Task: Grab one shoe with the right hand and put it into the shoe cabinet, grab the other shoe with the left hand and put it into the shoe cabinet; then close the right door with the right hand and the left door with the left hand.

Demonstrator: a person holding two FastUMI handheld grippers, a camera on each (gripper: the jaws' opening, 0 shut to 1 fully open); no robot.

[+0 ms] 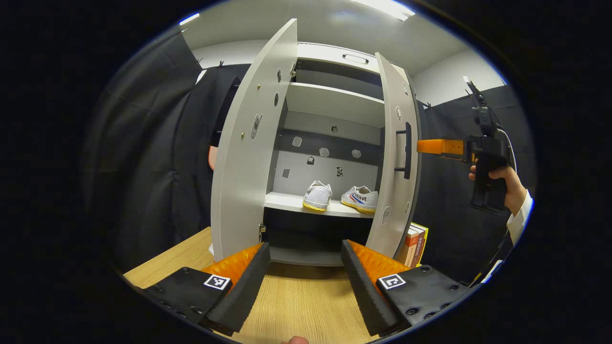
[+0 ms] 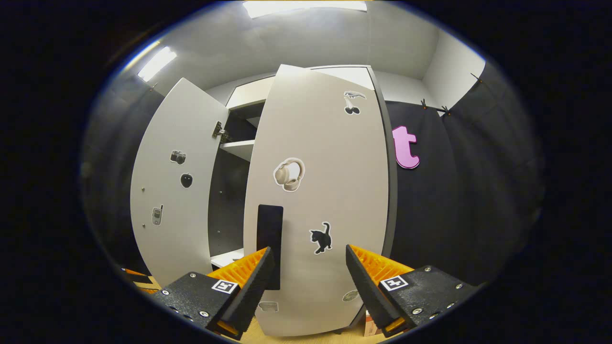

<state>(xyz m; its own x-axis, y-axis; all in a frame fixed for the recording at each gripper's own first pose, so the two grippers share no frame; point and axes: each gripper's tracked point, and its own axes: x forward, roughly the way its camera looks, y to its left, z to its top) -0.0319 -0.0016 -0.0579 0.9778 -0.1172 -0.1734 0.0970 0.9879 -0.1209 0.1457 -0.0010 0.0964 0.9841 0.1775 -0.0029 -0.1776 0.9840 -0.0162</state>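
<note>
Two white shoes, one (image 1: 318, 196) toe-out and one (image 1: 360, 198) with coloured stripes, stand side by side on a shelf (image 1: 282, 201) inside the white shoe cabinet. Both doors stand open. My left gripper (image 1: 305, 248) hangs open over the wooden table in front of the cabinet, holding nothing. My right gripper (image 2: 310, 252) is open, close to the outer face of the right door (image 2: 325, 191), its left finger beside the black handle (image 2: 270, 239). In the left gripper view the right gripper (image 1: 423, 146), held by a hand, reaches the right door (image 1: 394, 157) at handle height.
The left door (image 1: 251, 153) swings out toward me, its inner face with stickers also in the right gripper view (image 2: 177, 191). Books (image 1: 417, 244) stand at the cabinet's right foot. The wooden table (image 1: 296, 301) runs beneath my left gripper. Black cloth walls surround the booth.
</note>
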